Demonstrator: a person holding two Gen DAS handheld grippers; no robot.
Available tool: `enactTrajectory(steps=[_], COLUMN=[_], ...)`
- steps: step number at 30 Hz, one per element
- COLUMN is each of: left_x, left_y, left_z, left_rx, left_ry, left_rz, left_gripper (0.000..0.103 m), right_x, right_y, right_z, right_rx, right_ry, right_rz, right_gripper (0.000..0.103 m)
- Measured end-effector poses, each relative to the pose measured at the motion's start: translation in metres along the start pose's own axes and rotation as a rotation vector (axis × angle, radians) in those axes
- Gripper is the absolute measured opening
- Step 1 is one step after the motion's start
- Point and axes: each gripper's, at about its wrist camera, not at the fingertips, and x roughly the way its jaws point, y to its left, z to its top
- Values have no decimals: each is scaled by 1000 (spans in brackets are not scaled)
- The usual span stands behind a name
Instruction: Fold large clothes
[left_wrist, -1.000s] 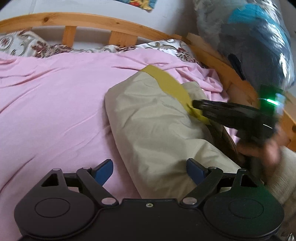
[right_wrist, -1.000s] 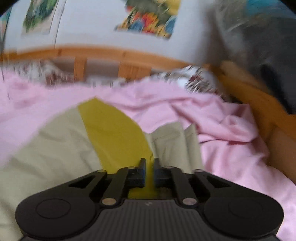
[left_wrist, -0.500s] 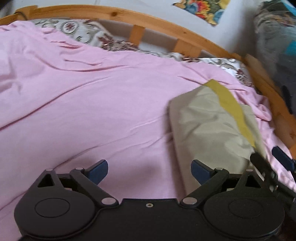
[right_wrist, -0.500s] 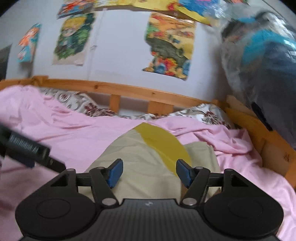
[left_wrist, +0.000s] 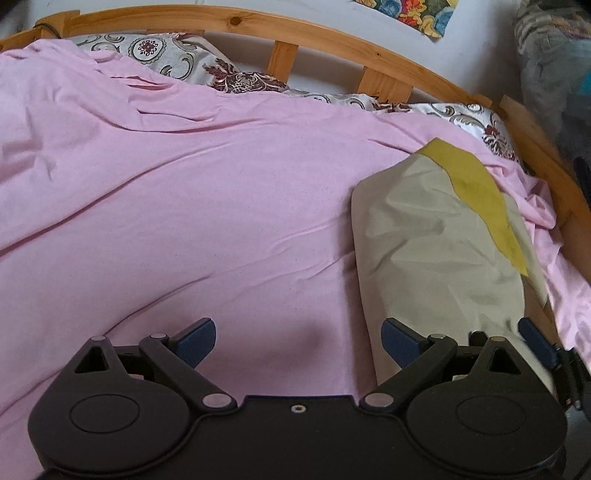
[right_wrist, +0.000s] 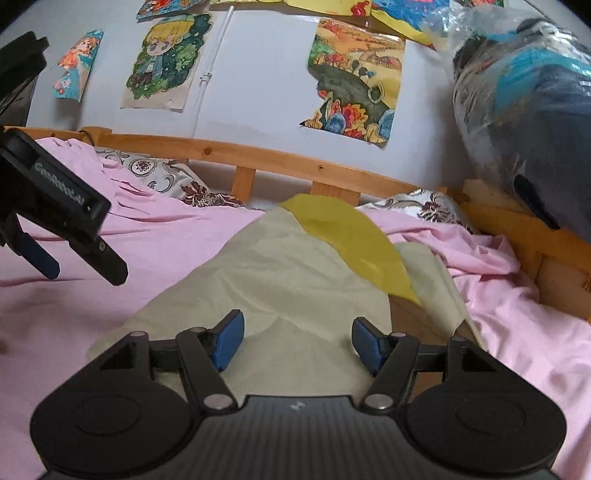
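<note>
Garment (right_wrist: 295, 280) lies on pink sheet (left_wrist: 192, 206) toward right side of bed, already folded into a long narrow packet; in the left wrist view (left_wrist: 436, 243) its long axis runs near-to-far, far end by the patterned pillows (left_wrist: 177, 62), near end down at the grippers. From my right gripper (right_wrist: 297, 341) it's dead ahead and directly under: both blue pads sit over the near end, jaws spread wide, nothing between them, can't tell if pads touch cloth. From my left gripper (left_wrist: 298, 338) it lies off to the right; its right pad (left_wrist: 397, 338) overlaps the packet's left edge in view, the rest hangs over bare sheet, jaws also wide apart, holding nothing. So right arm is the nearer one; I judge any next fold or tidy-up starts there, w/ left coming in from the side. Look of the thing: pale beige-green fabric, thin, lightly creased, w/ a mustard-yellow band (right_wrist: 351, 240) running diagonally from far end along right side. A second beige layer peeks out beyond the band on the right, so edges aren't fully flush. Left edge reads fairly straight. Beyond: wooden bed rail (right_wrist: 280, 158), posters (right_wrist: 354, 81) on wall, plastic-wrapped bundle (right_wrist: 528, 103) at far right.
</note>
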Motion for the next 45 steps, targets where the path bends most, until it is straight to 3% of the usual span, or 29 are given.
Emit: enactTrajectory(steps=[4, 7, 9, 14, 17, 19, 23, 27, 31, 41, 45], left_x=[-1, 1, 5, 31, 49, 61, 91, 117, 129, 135, 136], left_y=[6, 9, 10, -2, -9, -8, -7, -9, -19, -25, -31], left_z=[1, 0, 0, 3, 7, 12, 20, 20, 22, 27, 29], left_rx=[-40, -56, -49, 53, 95, 73, 0, -50, -32, -13, -4], left_ry=[-16, -17, -7, 76, 113, 135, 211, 274, 282, 312, 328], left_rz=[-58, -152, -239, -411, -484, -531, -614, -695, -705, -688, -672], left_gripper=[97, 100, 101, 102, 102, 102, 102, 102, 102, 102, 102], right_x=[3, -1, -10, -15, 17, 52, 115, 151, 155, 148, 145], right_y=[-10, -23, -34, -84, -125, -149, -190, -211, -204, -170, -173], right_z=[2, 14, 25, 53, 63, 64, 53, 33, 30, 31, 31], right_rx=[58, 127, 162, 221, 280, 327, 453, 620, 575, 391, 410], right_ry=[22, 27, 7, -30, 56, 144, 285, 350, 350, 373, 366], right_rz=[19, 65, 69, 26, 75, 135, 170, 352, 484, 410, 422], right_gripper=[71, 76, 92, 103, 103, 103, 103, 103, 103, 103, 103])
